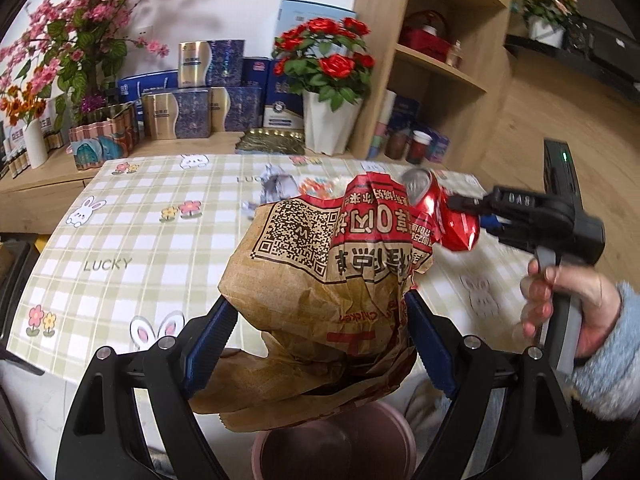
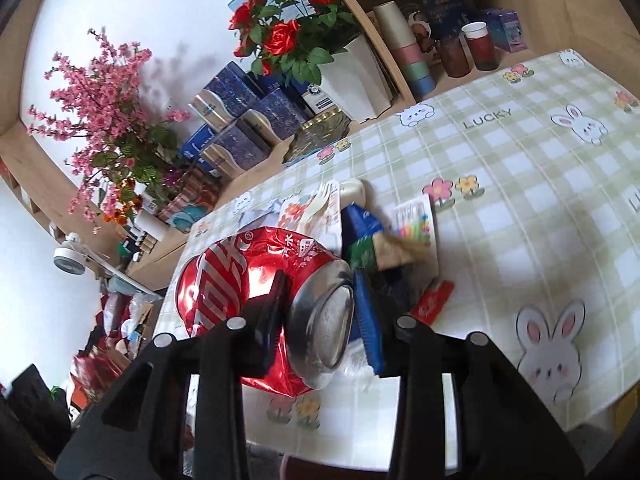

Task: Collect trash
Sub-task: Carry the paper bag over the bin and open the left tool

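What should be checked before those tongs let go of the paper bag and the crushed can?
1. Left tongs pinch the brown paper bag: ok.
2. Right tongs clamp the crushed red can: ok.
3. Pink bin sits below the bag: ok.
4. Can is over the bin: not ok, it is over the table's near edge.
5. Bin has room: cannot tell.
6. Table cleared: not ok, wrappers remain.

Both wrist views look down, close, sharing the checked table point(image 1: 120, 240).
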`<state>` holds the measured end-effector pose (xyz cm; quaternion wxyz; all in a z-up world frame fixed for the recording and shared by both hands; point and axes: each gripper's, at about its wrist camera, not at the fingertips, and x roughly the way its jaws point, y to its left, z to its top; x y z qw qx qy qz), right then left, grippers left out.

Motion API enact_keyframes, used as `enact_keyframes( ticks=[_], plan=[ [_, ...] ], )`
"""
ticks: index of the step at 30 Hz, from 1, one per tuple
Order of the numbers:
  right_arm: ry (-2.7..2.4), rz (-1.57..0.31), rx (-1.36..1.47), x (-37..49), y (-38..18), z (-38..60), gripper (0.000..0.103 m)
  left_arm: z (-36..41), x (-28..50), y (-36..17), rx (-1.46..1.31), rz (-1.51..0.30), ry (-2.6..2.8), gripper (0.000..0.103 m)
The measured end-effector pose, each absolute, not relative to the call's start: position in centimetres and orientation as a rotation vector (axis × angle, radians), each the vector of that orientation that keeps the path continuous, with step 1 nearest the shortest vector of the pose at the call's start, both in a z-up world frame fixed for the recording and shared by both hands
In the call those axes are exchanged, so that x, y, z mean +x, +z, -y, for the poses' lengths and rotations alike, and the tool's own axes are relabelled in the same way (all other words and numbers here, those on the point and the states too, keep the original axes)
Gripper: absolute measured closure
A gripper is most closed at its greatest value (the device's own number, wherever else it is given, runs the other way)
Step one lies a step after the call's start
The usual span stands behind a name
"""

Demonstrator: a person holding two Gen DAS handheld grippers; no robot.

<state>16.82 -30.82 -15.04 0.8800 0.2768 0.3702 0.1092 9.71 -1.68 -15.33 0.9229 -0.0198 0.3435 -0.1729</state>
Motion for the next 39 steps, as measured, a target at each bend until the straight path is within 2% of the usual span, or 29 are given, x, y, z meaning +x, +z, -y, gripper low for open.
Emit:
enact_keyframes(
  ticks=[7,20,29,39],
  plan=[
    [0.241,-0.756,0.581,12.1,-15.1,30.0,0.067,2.4,5.2,-19.1,-0.004,-0.818,-0.445,0.021],
    [0.243,-0.776,0.569,8.0,-17.3,29.7,0.067,5.0,3.4,-32.0,0.056,-1.177,-0.511,0.021],
    [0.241,-0.794,0.570,8.4,-19.2,30.0,0.067,5.7,5.7,-35.9,0.025,-1.306,-0.481,0.019],
    [0.224,-0.804,0.592,8.7,-20.3,30.7,0.067,6.7,6.5,-37.3,0.058,-1.355,-0.497,0.016]
  ],
)
